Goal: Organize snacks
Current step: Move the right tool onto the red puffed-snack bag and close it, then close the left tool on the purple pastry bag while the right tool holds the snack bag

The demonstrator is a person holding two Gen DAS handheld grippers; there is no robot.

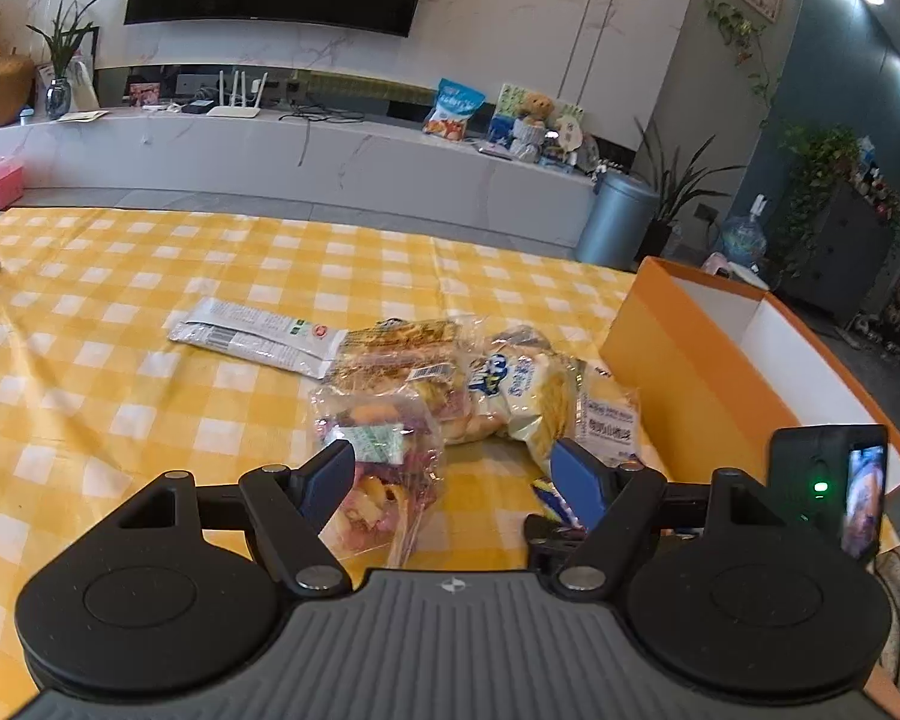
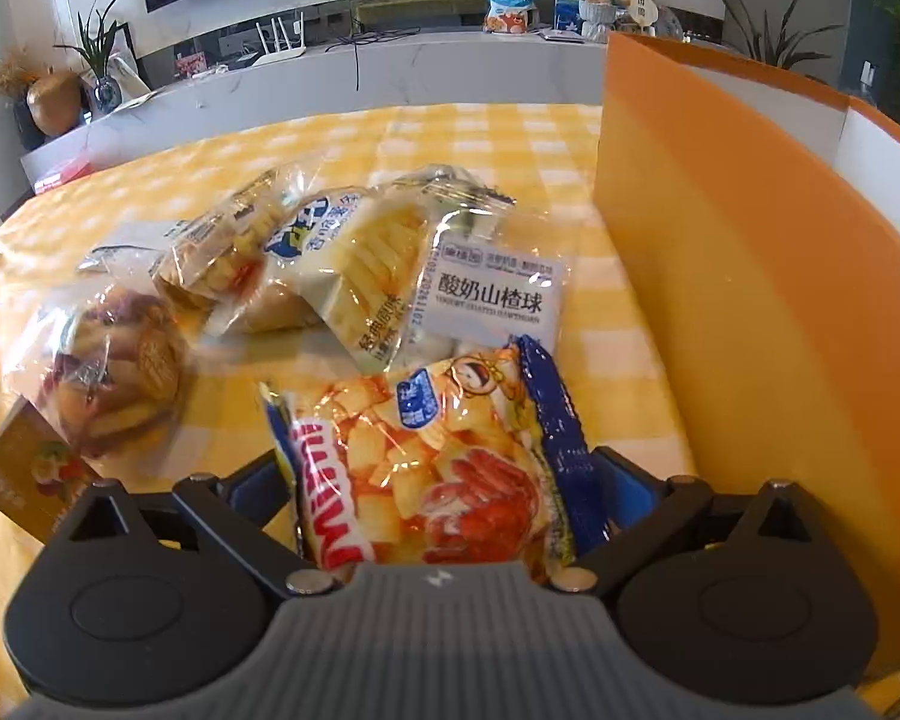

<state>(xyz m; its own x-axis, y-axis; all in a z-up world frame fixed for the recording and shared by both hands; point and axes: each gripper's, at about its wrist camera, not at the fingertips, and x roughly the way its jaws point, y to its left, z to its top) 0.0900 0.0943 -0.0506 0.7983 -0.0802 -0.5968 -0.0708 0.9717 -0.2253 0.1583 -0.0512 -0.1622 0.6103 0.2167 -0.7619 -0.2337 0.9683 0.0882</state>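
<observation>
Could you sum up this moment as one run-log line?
right gripper: open around crab-chip bag | left gripper: open, empty | orange box: beside snacks

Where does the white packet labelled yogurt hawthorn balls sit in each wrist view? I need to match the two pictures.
Left wrist view: the white-labelled clear packet of yogurt hawthorn balls lies right of centre, at the pile's right end, just left of the orange cardboard box.
Right wrist view: the packet lies at centre, just beyond the orange crab-print chip bag.
Shared landmark: the orange box, right of the packet in both views.
</observation>
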